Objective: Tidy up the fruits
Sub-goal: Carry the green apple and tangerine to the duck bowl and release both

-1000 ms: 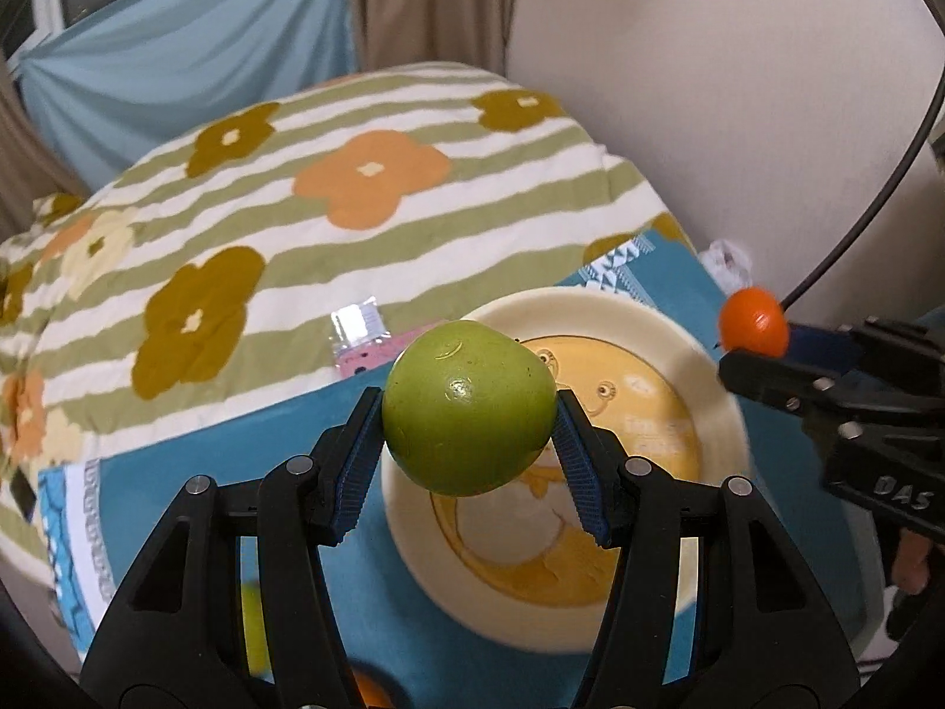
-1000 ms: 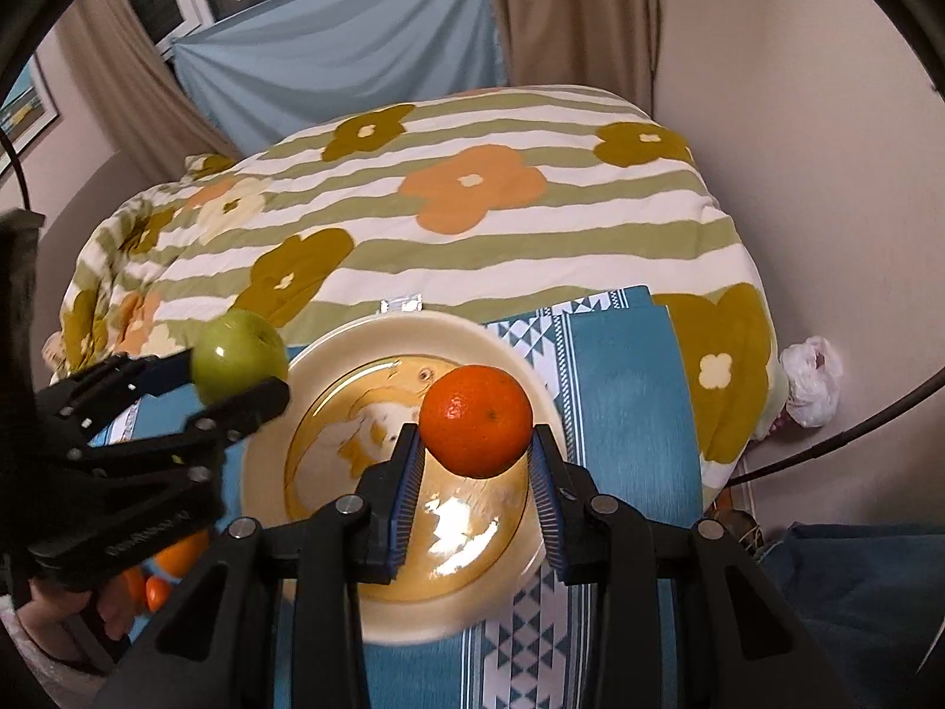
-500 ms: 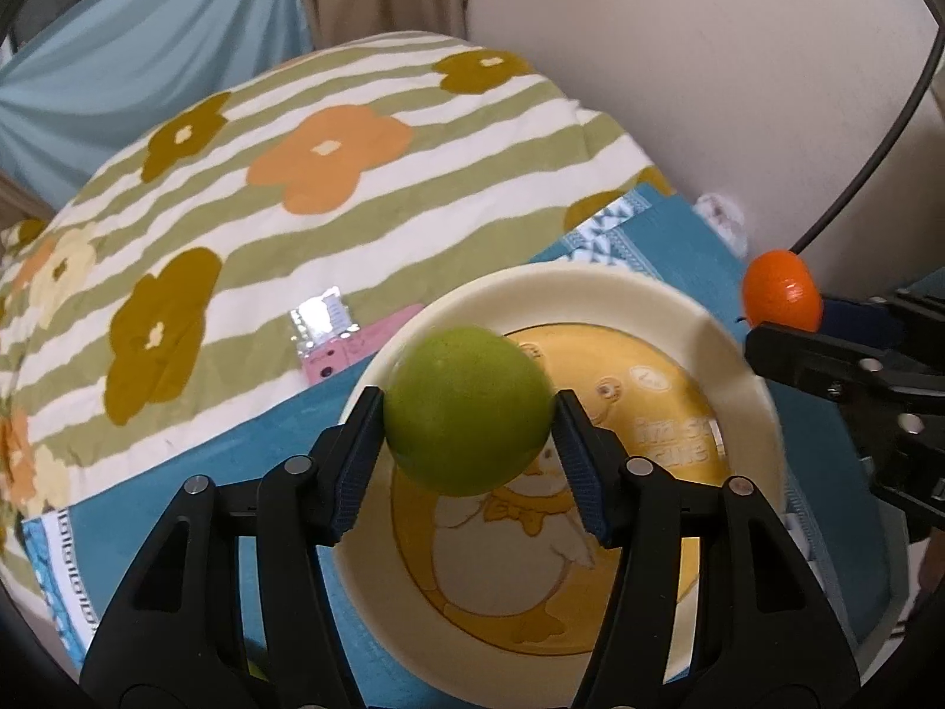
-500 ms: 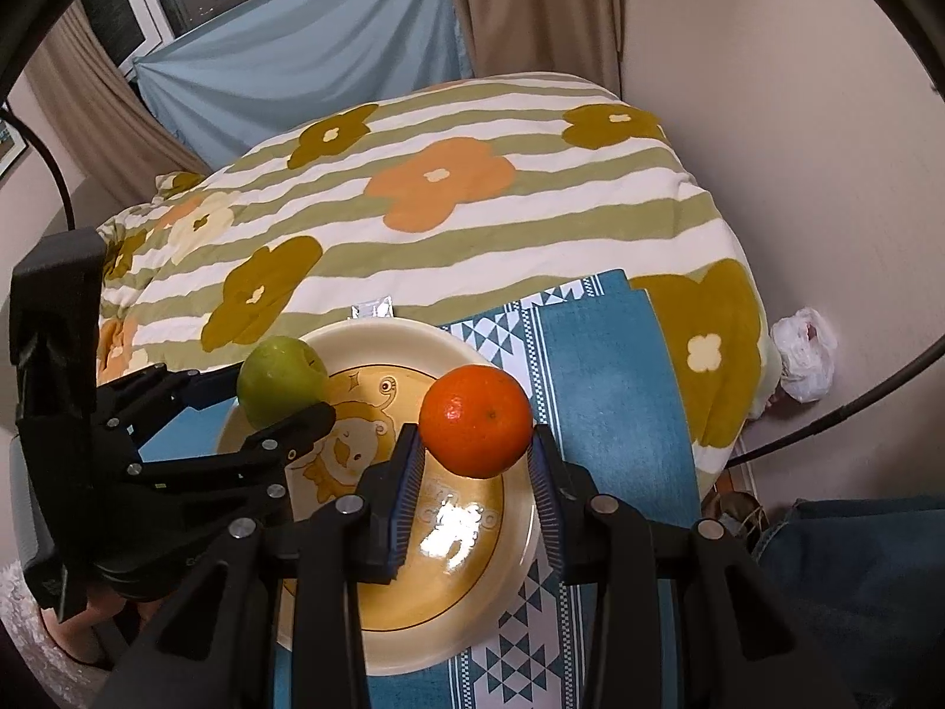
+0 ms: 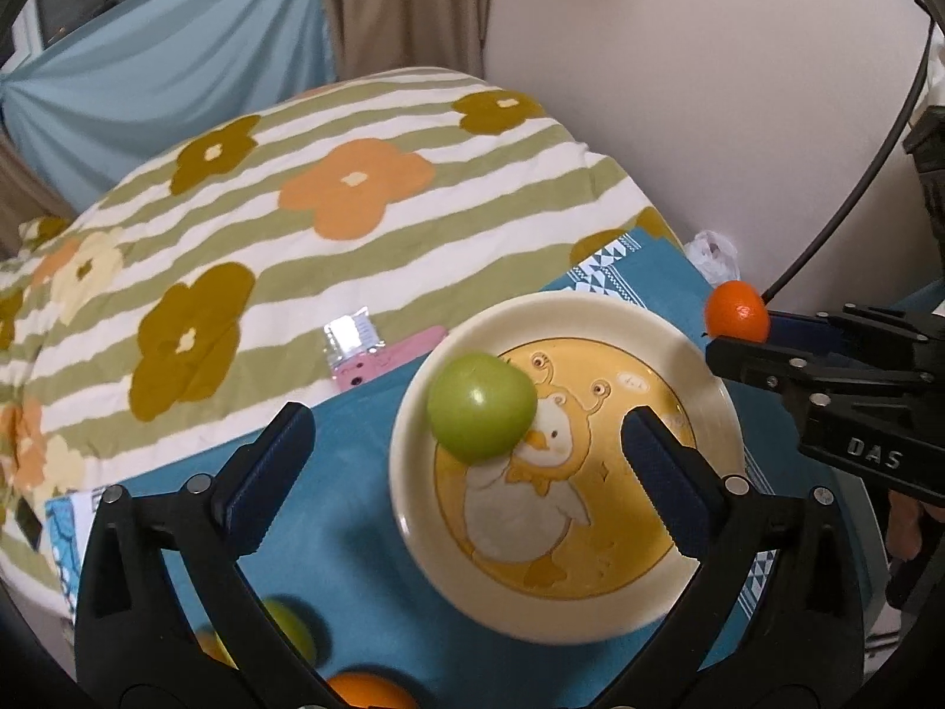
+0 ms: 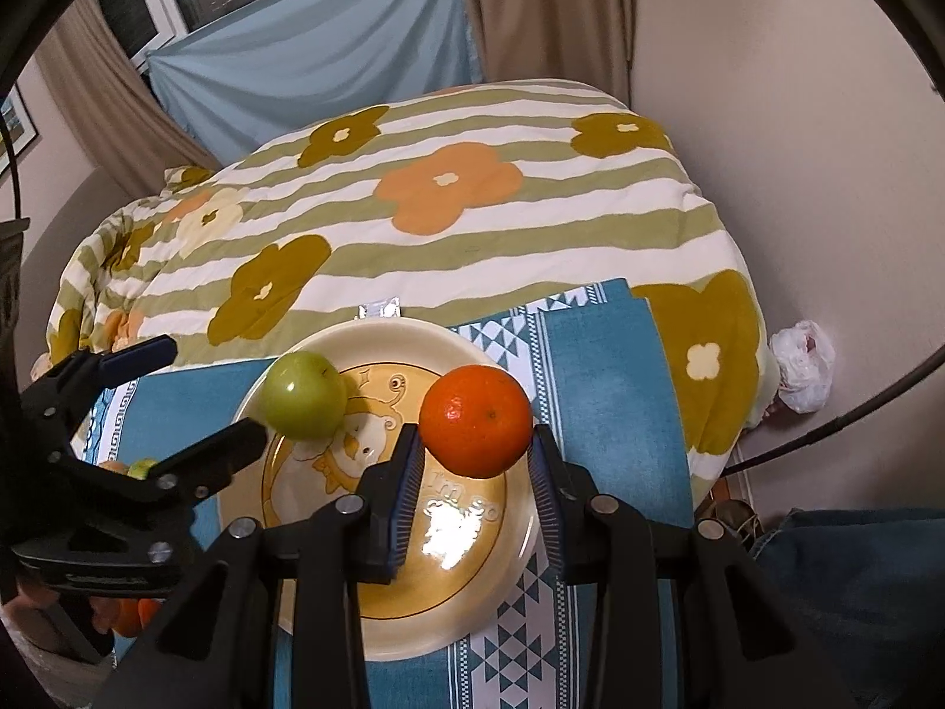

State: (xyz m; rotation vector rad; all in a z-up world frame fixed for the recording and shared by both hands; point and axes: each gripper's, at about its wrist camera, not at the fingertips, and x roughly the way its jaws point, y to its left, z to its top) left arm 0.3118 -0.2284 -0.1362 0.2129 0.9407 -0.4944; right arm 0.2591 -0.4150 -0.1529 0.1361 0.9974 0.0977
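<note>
A green apple (image 5: 481, 405) lies on the far left part of the cream plate (image 5: 413, 472) with a yellow duck picture; it also shows in the right wrist view (image 6: 304, 394) on the plate (image 6: 520, 537). My left gripper (image 5: 466, 467) is open, its jaws wide apart just behind the apple. My right gripper (image 6: 475, 461) is shut on an orange tangerine (image 6: 475, 422) and holds it above the plate's right side. The tangerine shows in the left wrist view (image 5: 736, 311) past the plate's far right rim.
The plate sits on a teal patterned cloth (image 6: 602, 378) over a flower-striped blanket (image 5: 354, 218). More green (image 5: 292, 635) and orange (image 5: 366, 691) fruits lie on the cloth near my left gripper. A pink packet (image 5: 378, 354) lies behind the plate. A wall stands at the right.
My left gripper has opened and let go of the green apple, which now lies on the plate. My right gripper still holds the tangerine over the plate.
</note>
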